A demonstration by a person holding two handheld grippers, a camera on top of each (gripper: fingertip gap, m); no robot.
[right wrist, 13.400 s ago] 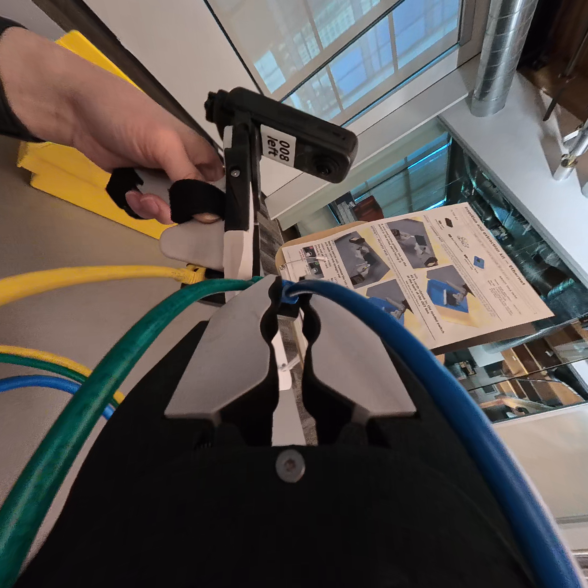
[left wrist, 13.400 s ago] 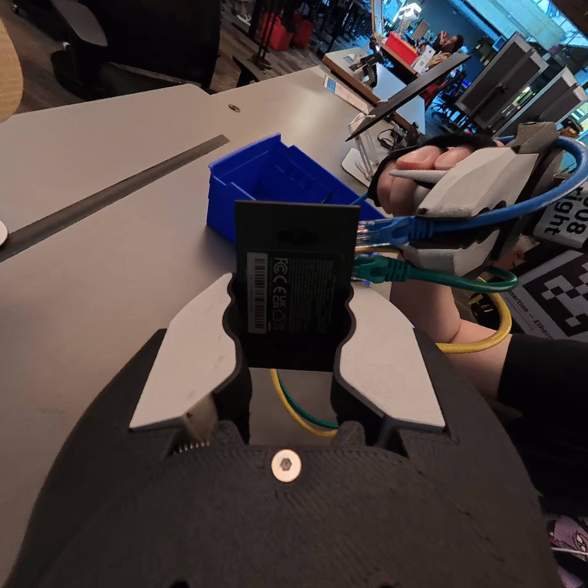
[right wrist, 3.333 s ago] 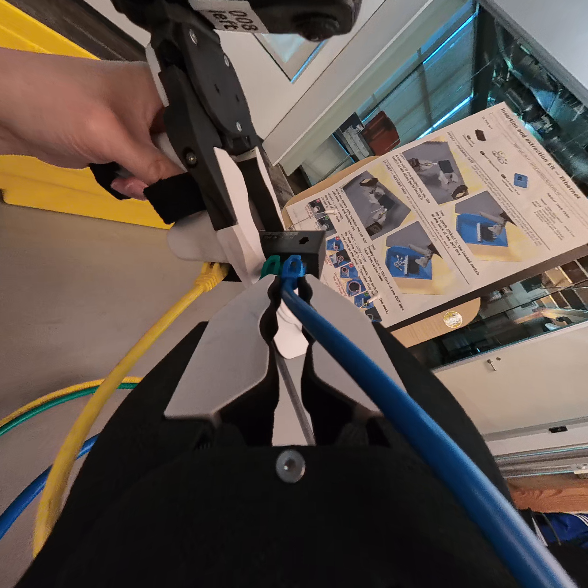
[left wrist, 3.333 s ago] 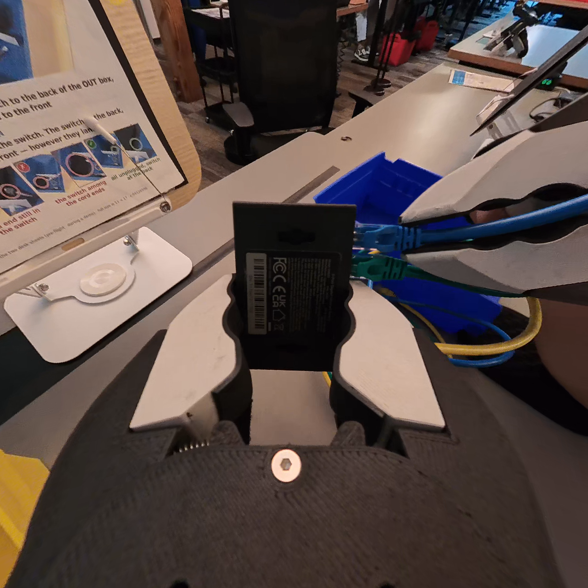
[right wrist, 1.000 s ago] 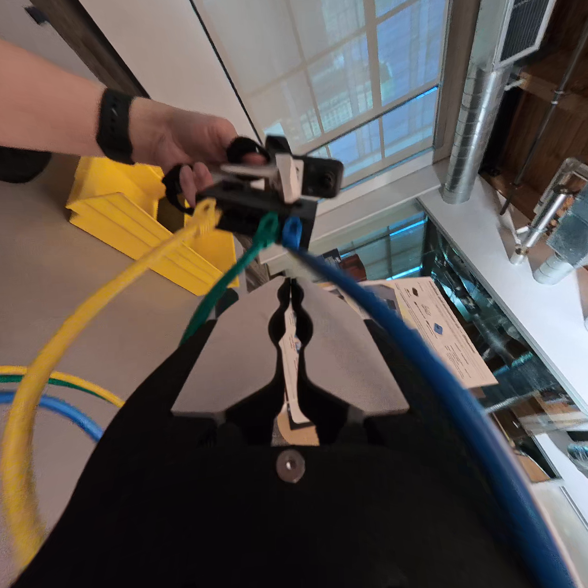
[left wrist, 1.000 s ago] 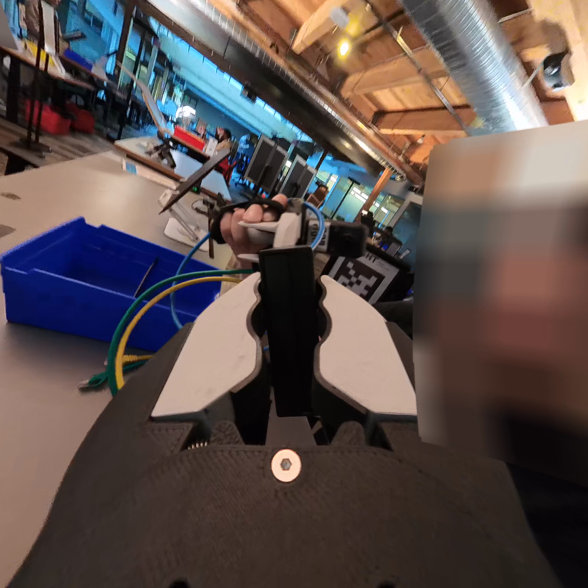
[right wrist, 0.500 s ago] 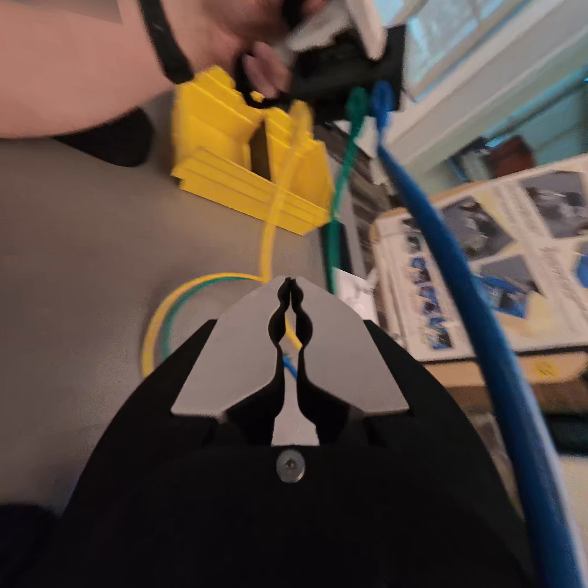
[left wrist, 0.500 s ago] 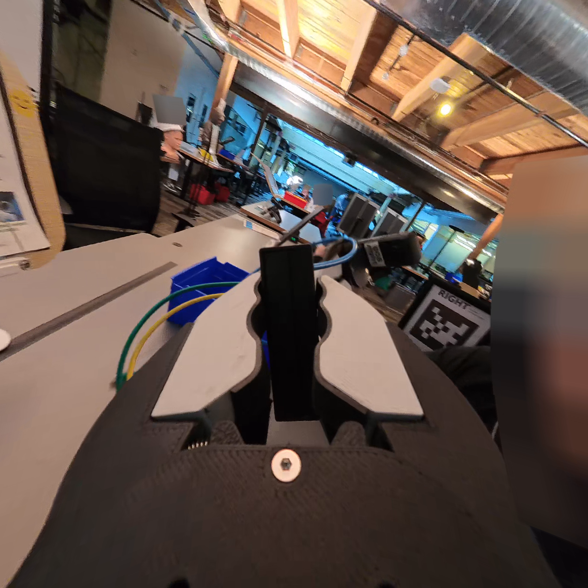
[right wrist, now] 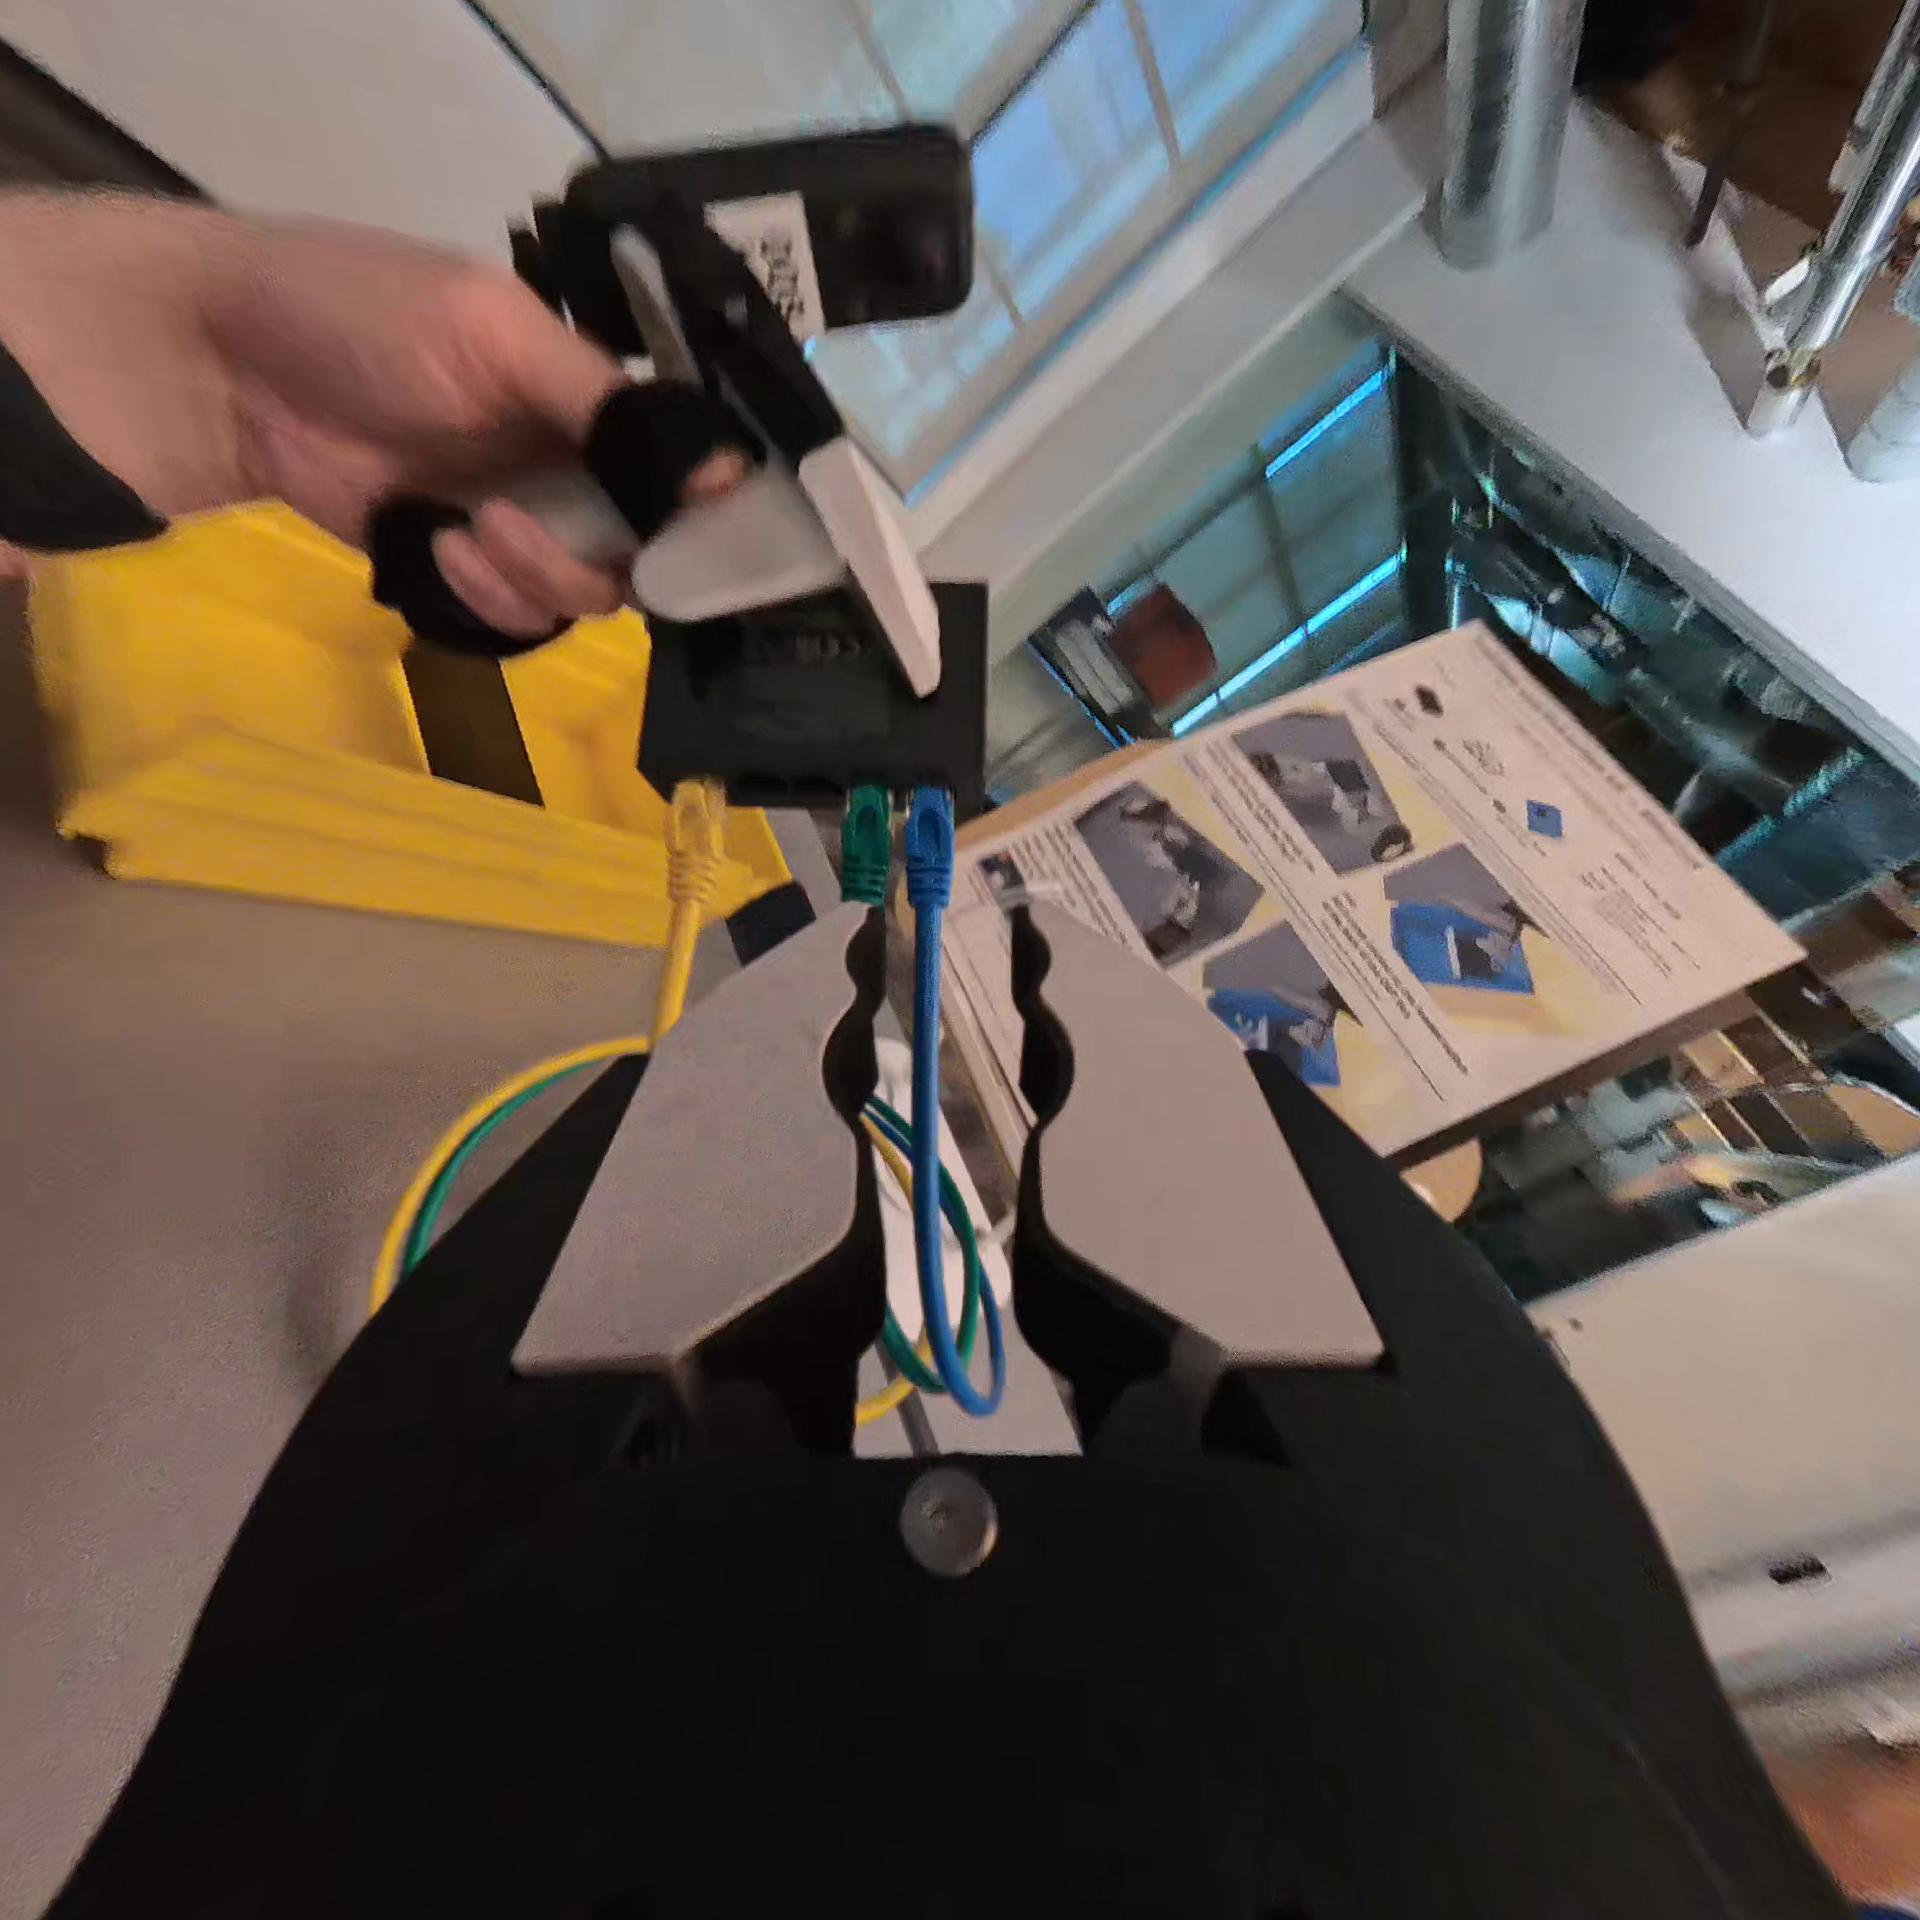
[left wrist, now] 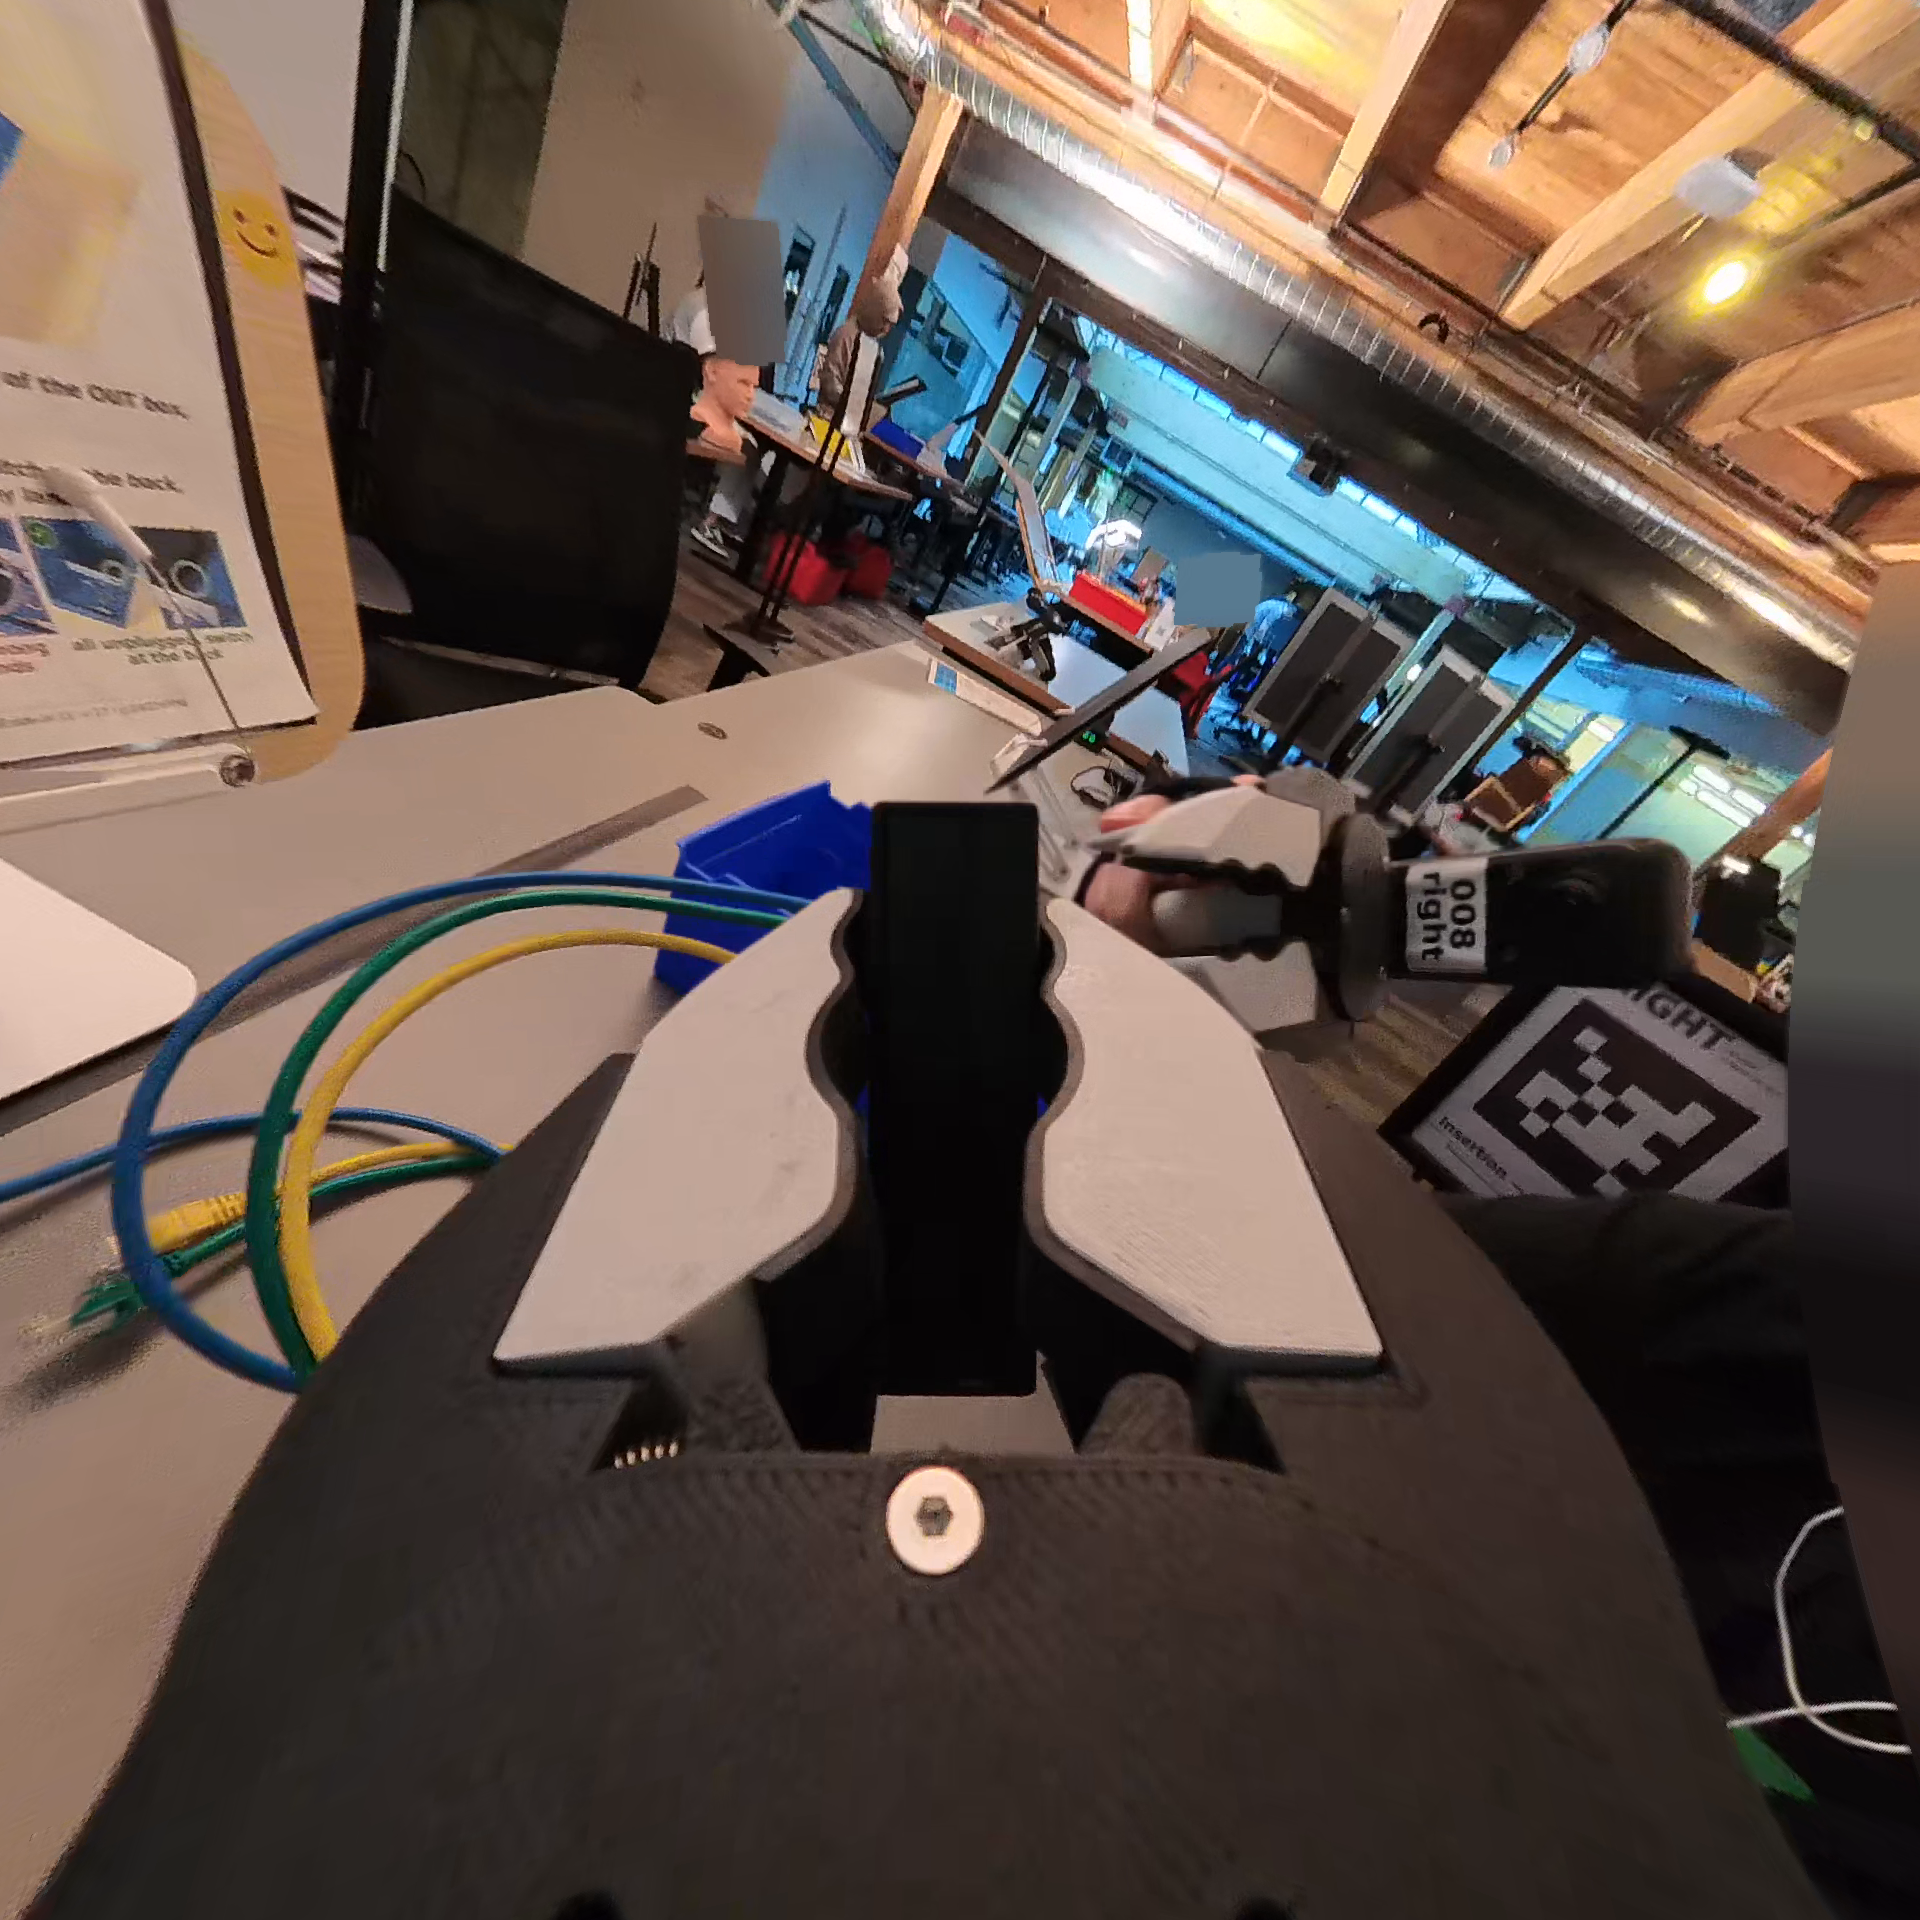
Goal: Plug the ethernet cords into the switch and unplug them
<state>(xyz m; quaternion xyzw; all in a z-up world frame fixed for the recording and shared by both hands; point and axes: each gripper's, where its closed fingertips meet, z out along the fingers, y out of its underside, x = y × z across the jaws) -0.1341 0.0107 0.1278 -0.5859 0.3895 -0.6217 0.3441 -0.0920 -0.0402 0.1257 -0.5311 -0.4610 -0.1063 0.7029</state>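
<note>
Left gripper (left wrist: 951,925) fingers pinching black switch (left wrist: 954,1049), lifted above grey table (left wrist: 343,831). Yellow cord (right wrist: 694,831), green cord (right wrist: 864,844), blue cord (right wrist: 928,842) plugged into switch (all three hang down). Right gripper (right wrist: 940,920) fingers spread, blue cord running between them untouched.

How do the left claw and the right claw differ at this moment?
The left claw is shut on the black switch, while the right claw is open and grips nothing. The left claw holds the switch up off the table, while the right claw sits just below the plugs, with the blue cord running between its fingers. Both have grey fingers on a black body.
</note>
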